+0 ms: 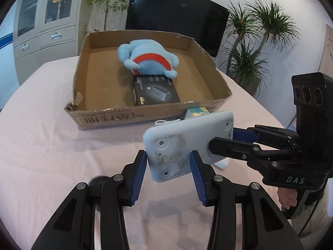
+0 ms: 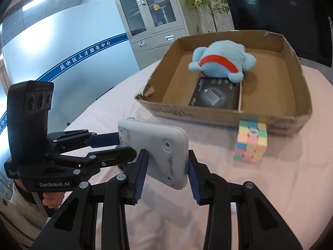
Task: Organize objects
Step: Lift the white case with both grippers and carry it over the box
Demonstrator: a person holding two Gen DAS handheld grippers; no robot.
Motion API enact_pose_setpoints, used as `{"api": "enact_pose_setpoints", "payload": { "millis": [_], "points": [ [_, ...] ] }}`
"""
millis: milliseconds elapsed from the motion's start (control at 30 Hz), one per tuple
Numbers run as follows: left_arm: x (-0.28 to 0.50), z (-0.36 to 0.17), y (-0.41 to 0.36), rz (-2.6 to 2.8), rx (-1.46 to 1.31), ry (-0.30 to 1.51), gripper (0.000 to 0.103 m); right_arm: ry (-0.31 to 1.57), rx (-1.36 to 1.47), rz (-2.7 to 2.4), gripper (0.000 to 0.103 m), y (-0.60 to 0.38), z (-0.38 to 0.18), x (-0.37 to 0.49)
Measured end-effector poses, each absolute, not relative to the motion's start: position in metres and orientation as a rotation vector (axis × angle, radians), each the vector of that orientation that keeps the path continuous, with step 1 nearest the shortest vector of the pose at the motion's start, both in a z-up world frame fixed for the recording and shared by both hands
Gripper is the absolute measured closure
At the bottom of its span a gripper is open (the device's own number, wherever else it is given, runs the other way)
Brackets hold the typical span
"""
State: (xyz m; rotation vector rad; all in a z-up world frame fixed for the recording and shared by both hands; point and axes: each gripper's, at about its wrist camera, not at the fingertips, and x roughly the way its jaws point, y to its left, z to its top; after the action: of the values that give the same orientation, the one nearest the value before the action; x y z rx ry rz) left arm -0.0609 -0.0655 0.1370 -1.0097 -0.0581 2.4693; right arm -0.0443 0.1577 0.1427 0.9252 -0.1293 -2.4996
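Note:
A flat white plastic casing (image 1: pixel 187 137) (image 2: pixel 158 143) with screw holes and a smudged underside hangs above the pink tablecloth, held from both ends. My left gripper (image 1: pixel 168 166) (image 2: pixel 124 144) is shut on one end, my right gripper (image 2: pixel 167 166) (image 1: pixel 226 139) on the other. Beyond it stands a shallow cardboard box (image 1: pixel 116 114) (image 2: pixel 208 116). Inside lie a blue plush toy (image 1: pixel 149 58) (image 2: pixel 220 60) and a black product box (image 1: pixel 156 93) (image 2: pixel 216 93). A pastel puzzle cube (image 2: pixel 250 143) (image 1: pixel 196 112) stands on the cloth against the box's front wall.
The table's pink cloth (image 1: pixel 41 135) spreads around the box. Behind it are a dark screen (image 1: pixel 177 14), potted plants (image 1: pixel 254 41) and a grey cabinet (image 2: pixel 154 14). A person's hand (image 1: pixel 288 198) (image 2: pixel 52 201) grips each handle. A small black round object (image 1: pixel 97 181) lies near my left fingers.

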Motion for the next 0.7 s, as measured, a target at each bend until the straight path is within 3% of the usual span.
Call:
{"api": "enact_pose_setpoints", "payload": {
  "millis": [700],
  "points": [
    [-0.171,0.163,-0.123,2.580,-0.987,-0.138,0.063,-0.092,0.792,-2.465,0.070,0.106,0.184,-0.161]
  ]
}}
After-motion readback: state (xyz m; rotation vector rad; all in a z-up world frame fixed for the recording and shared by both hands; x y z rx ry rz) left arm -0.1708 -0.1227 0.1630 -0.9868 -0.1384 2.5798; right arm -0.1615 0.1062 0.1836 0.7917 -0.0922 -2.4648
